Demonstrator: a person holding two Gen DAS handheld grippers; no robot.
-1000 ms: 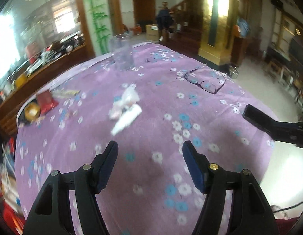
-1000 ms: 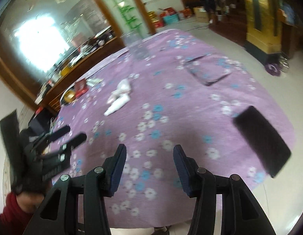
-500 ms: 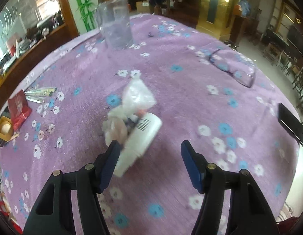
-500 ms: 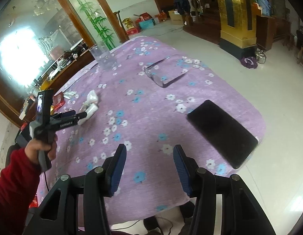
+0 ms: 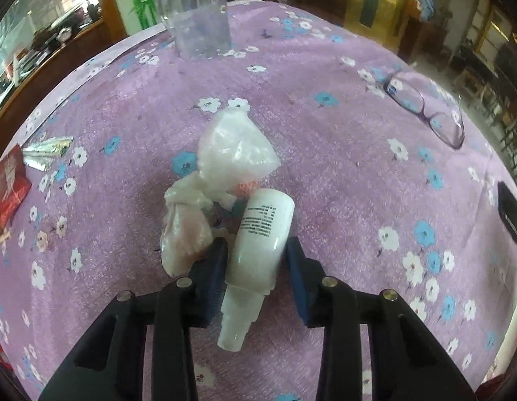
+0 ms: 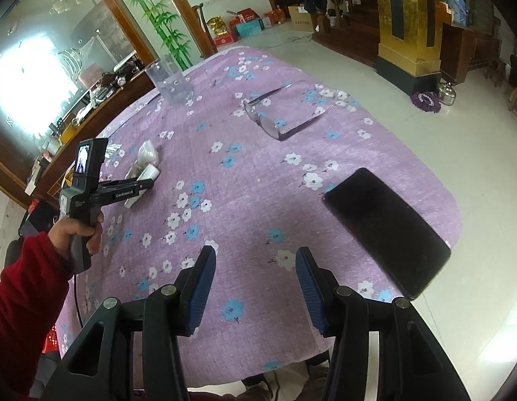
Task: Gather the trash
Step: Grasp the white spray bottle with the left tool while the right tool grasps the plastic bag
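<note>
A white plastic bottle [image 5: 262, 237] lies on the purple flowered tablecloth [image 5: 342, 200], its neck toward the camera. A crumpled clear plastic bag [image 5: 225, 157] lies against it on the far left side. My left gripper [image 5: 256, 254] has its two pads on either side of the bottle's body, touching or nearly touching it. The bottle [image 6: 145, 180] and bag [image 6: 146, 155] show small in the right wrist view, with the left gripper [image 6: 143, 185] on them. My right gripper [image 6: 255, 267] is open and empty above the table's near edge.
A clear glass jug [image 5: 198, 16] stands at the far side. Glasses [image 5: 425, 113] lie at the right, a black phone [image 6: 387, 230] near the right edge. A red packet [image 5: 8, 180] and silver wrappers [image 5: 46, 153] lie at the left edge.
My left gripper has moved forward over the bottle and narrowed its jaws around it. My right gripper has barely moved.
</note>
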